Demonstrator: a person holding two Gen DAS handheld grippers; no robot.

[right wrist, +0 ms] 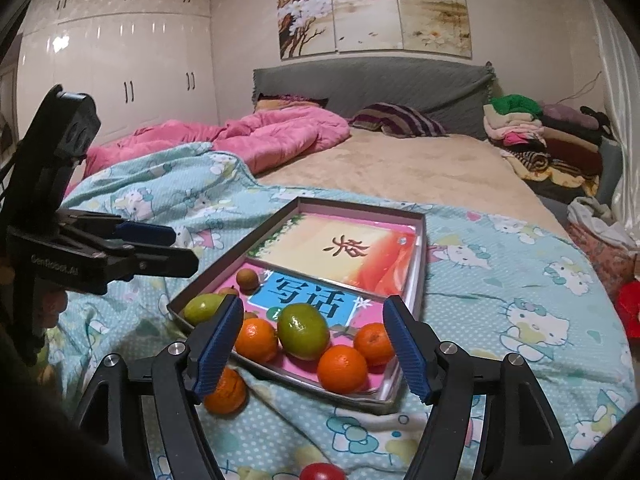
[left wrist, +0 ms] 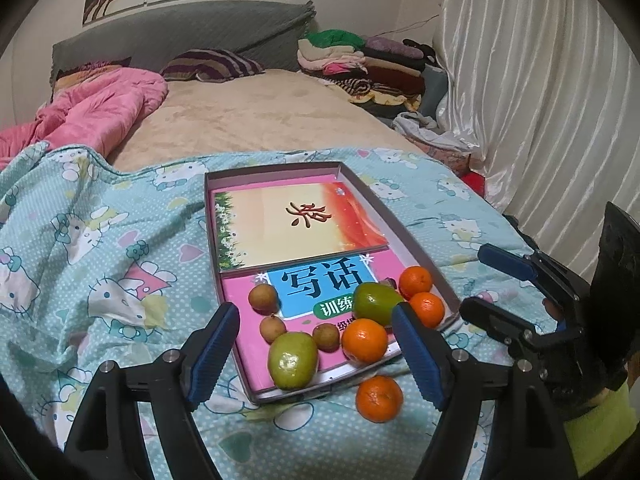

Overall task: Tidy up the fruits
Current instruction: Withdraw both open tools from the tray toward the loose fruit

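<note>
A shallow box tray (left wrist: 404, 224) (right wrist: 420, 256) lies on the blue cartoon bedsheet and holds books and fruit. In it are three oranges (left wrist: 364, 340) (right wrist: 342, 368), two green fruits (left wrist: 294, 360) (right wrist: 303, 330) and three small brown longans (left wrist: 263, 298) (right wrist: 247, 279). One orange (left wrist: 379, 398) (right wrist: 225, 392) lies on the sheet just outside the tray's near edge. My left gripper (left wrist: 316, 354) is open and empty above the tray's near end. My right gripper (right wrist: 312, 354) is open and empty over the tray's fruit. Each gripper shows in the other's view, right (left wrist: 492, 284), left (right wrist: 176, 250).
A red fruit (right wrist: 322, 472) lies on the sheet at the bottom edge of the right wrist view. A pink quilt (right wrist: 256, 136) lies at the far left of the bed, folded clothes (right wrist: 540, 136) at the far right. White curtains (left wrist: 540, 80) hang along the right side.
</note>
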